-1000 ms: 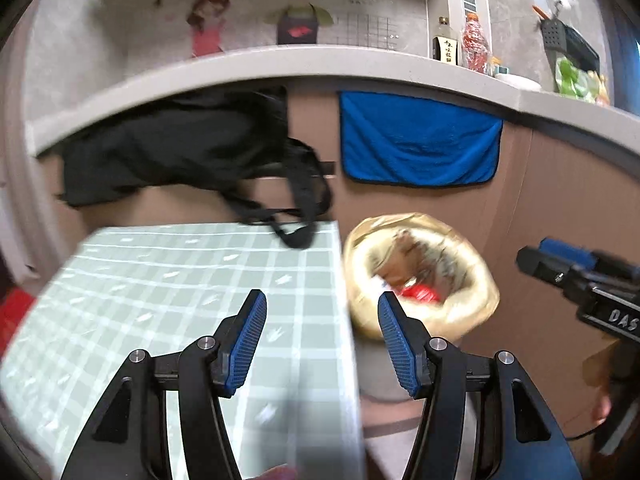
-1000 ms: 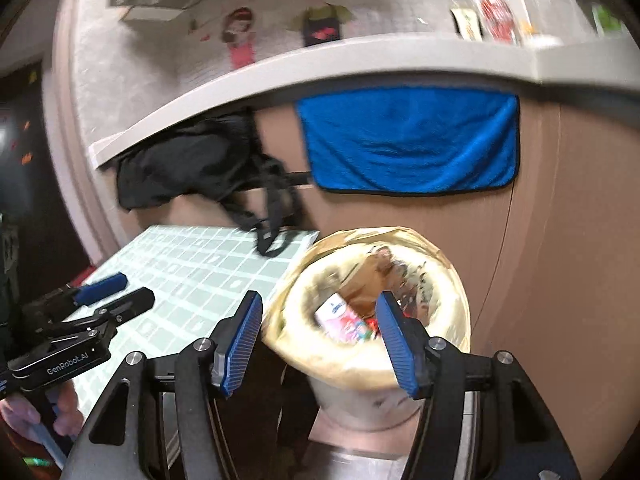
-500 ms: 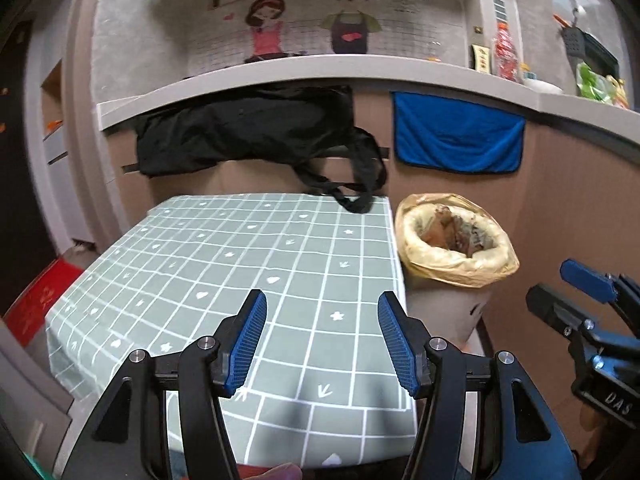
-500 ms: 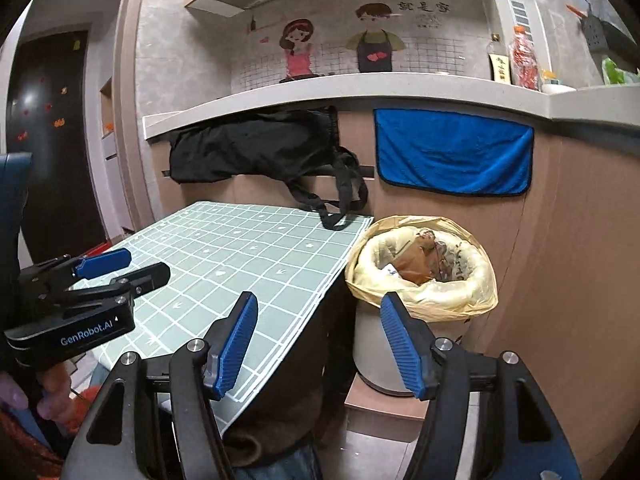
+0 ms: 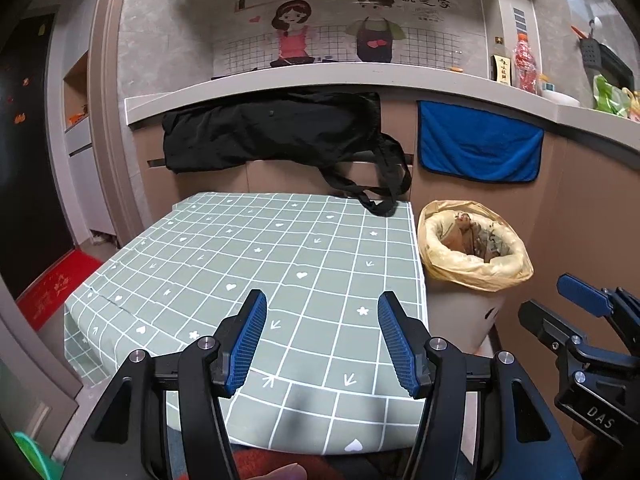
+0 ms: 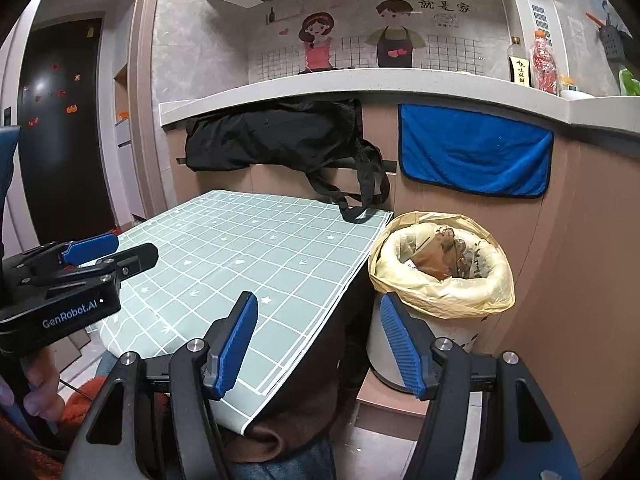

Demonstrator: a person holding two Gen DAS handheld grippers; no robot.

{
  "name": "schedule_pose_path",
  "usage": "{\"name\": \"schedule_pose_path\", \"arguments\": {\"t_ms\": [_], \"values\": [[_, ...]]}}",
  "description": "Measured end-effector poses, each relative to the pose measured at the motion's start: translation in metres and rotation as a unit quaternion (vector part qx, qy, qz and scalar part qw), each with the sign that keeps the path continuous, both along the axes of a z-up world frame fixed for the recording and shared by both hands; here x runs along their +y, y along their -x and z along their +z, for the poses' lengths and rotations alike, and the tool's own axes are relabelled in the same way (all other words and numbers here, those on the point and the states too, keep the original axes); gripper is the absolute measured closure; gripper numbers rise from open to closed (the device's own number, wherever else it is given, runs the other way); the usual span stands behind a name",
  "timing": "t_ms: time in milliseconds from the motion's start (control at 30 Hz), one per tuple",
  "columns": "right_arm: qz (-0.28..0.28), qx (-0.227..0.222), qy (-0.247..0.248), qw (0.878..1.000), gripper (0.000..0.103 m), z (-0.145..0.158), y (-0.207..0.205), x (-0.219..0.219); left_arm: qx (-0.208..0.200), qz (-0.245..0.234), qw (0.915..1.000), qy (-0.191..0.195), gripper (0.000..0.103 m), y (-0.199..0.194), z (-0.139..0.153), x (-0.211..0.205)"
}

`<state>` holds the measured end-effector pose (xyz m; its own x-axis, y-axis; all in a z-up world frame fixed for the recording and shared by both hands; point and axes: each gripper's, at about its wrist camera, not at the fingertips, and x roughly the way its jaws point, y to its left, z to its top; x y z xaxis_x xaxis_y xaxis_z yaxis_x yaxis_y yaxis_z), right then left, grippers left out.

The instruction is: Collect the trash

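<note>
A trash bin lined with a yellow bag (image 5: 476, 268) (image 6: 444, 292) stands on the floor right of the table, with brown crumpled trash (image 5: 472, 236) (image 6: 444, 250) inside. My left gripper (image 5: 320, 340) is open and empty above the near part of the green checked tablecloth (image 5: 256, 256). My right gripper (image 6: 316, 340) is open and empty, near the table's right front corner, short of the bin. Each gripper shows in the other's view: the right one (image 5: 580, 320), the left one (image 6: 88, 256). No loose trash shows on the tablecloth (image 6: 240, 252).
A black bag (image 5: 276, 132) (image 6: 280, 136) hangs from the counter ledge, its straps resting on the table's far edge. A blue towel (image 5: 478, 144) (image 6: 474, 152) hangs on the brown panel behind the bin. Bottles (image 5: 524, 60) stand on the counter. A red mat (image 5: 52, 284) lies at left.
Both grippers have pulled back and up from the bin, which now sits farther away. The whole tabletop has come into view. Both stay open and empty.
</note>
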<state>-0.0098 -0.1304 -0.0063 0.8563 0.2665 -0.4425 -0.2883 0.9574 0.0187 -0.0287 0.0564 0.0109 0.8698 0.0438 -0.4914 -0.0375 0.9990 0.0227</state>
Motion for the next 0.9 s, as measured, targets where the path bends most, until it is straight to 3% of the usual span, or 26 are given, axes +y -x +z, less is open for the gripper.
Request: {"name": "schedule_pose_path", "arguments": {"t_ms": [900], "values": [[-0.003, -0.002, -0.005, 1.0, 0.041, -0.0016, 0.0011, -0.0024, -0.003, 0.002, 1.0, 0.003, 0.044, 0.0003, 0.0038, 0.0019]]}}
